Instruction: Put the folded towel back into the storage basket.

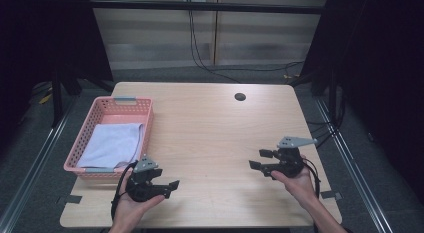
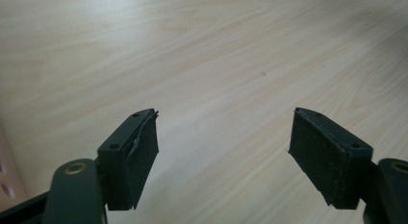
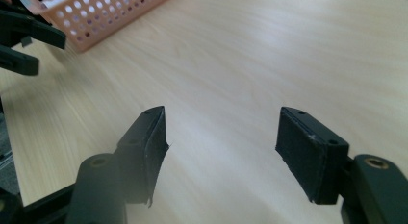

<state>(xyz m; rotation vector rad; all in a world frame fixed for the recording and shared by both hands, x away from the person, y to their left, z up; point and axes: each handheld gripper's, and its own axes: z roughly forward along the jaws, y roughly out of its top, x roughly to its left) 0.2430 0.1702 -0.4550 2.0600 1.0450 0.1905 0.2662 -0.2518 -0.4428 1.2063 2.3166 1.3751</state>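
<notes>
Light wood desk [image 1: 215, 138], cable hole [image 1: 240, 97] near far edge. Grey carpet floor [image 1: 165, 75], dark sides. Pale panelled wall [image 1: 160, 38] behind, black cables [image 1: 200, 55] hanging down.

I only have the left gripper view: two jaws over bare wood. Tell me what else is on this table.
Observer: A pink basket sits at the table's left edge, just beyond the left hand-held gripper.
Operator: Say what's inside it.
Observer: A folded pale cloth lies flat in the basket.
Operator: Report the other hand.
Observer: The right hand-held gripper is near the table's right front, its jaws wide apart and holding nothing, pointing toward the left one.
</notes>
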